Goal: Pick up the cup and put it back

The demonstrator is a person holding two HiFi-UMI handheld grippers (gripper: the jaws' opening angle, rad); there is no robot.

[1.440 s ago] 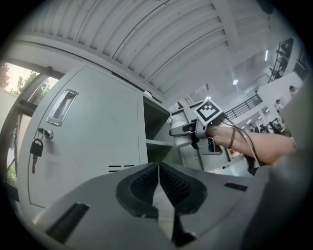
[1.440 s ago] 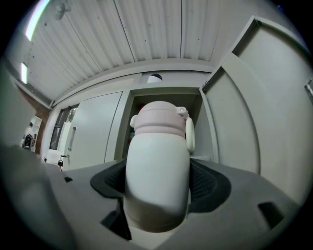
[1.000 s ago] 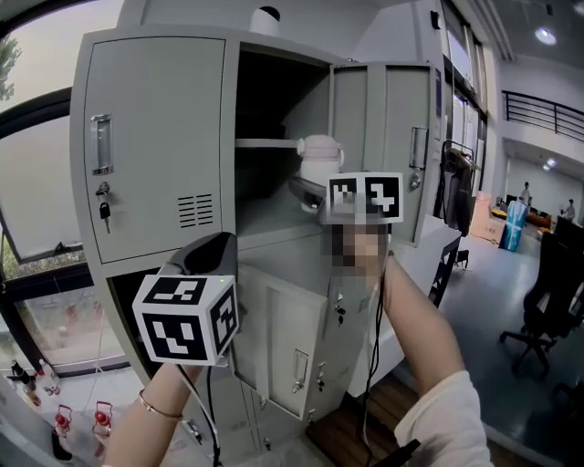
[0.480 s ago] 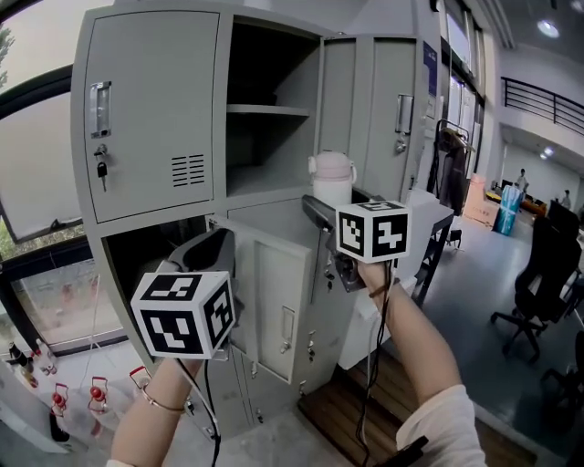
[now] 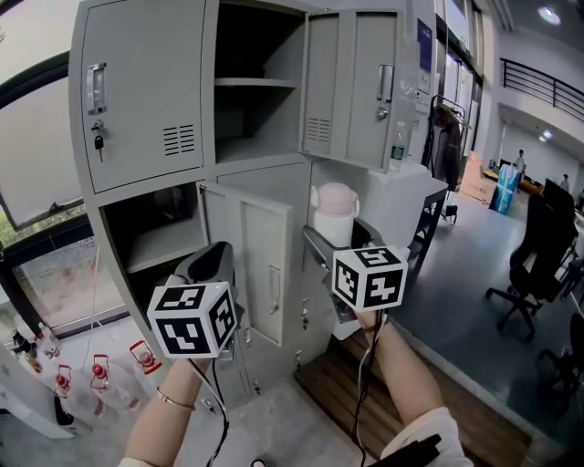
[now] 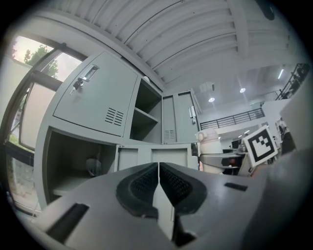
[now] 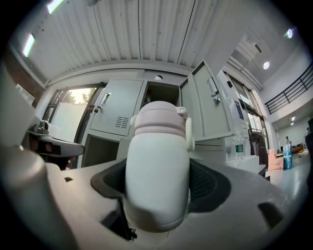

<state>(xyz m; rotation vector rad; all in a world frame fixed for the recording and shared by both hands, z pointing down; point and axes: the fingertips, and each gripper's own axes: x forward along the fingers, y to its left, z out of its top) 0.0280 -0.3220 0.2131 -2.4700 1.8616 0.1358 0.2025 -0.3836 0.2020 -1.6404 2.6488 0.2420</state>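
1. The cup (image 5: 335, 212) stands upright, its long axis vertical and its lid on top.
2. It has a white body and a pale pink lid.
3. The right hand-held gripper (image 7: 159, 181) clamps its body in front of the lockers (image 5: 146, 100), outside every compartment.
4. The left hand-held gripper (image 6: 159, 183) is closed on nothing.
5. The open lower-left compartment (image 6: 58, 156) holds a dim rounded thing, too dark to name.

Grey metal lockers (image 5: 146, 109) fill left. Upper compartment open, door (image 5: 351, 82) swung right, shelf (image 5: 255, 82) inside. Window (image 5: 32, 210) far left, daylight. Glossy grey floor (image 5: 456, 310), wood strip (image 5: 474, 420) nearer. Black office chair (image 5: 534, 264) right. Railing (image 5: 540, 89) high up. Ceiling lamp (image 5: 549, 15) lit. Ribbed white ceiling (image 6: 186, 29).
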